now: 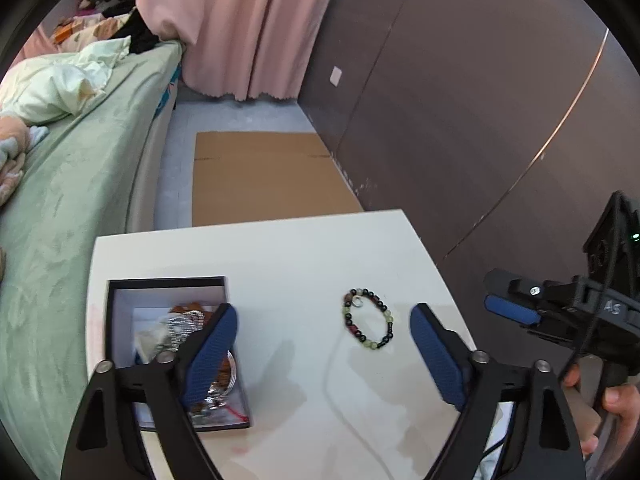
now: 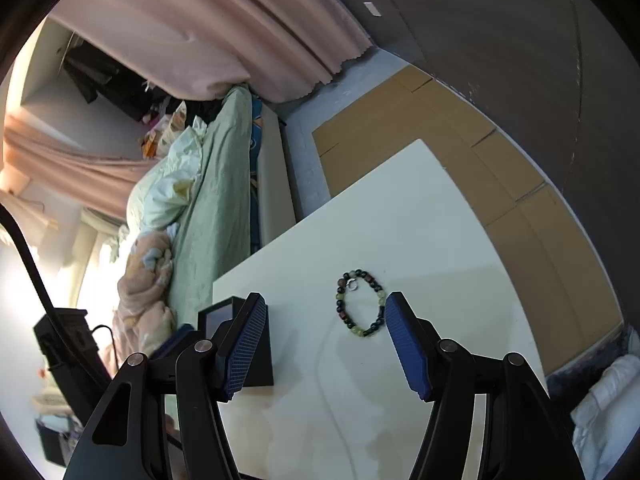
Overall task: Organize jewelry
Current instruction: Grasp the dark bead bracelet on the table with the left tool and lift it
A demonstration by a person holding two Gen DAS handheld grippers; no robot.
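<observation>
A beaded bracelet (image 1: 368,319) of dark, red and pale green beads with a small silver ring lies on the white table (image 1: 280,248). It also shows in the right wrist view (image 2: 361,302), just ahead of the right finger. A black open box (image 1: 168,320) with silvery jewelry inside stands at the table's left; in the right wrist view the box (image 2: 224,316) is partly hidden. My left gripper (image 1: 324,324) is open and empty, above the table between box and bracelet. My right gripper (image 2: 325,316) is open and empty; it shows at the right in the left wrist view (image 1: 516,312).
A bed with green sheet (image 1: 72,184) runs along the table's left. Flat cardboard (image 1: 264,176) lies on the floor beyond the table. A dark wall (image 1: 460,120) stands to the right, pink curtains (image 1: 224,24) at the back. A thin white cable (image 1: 332,376) crosses the table.
</observation>
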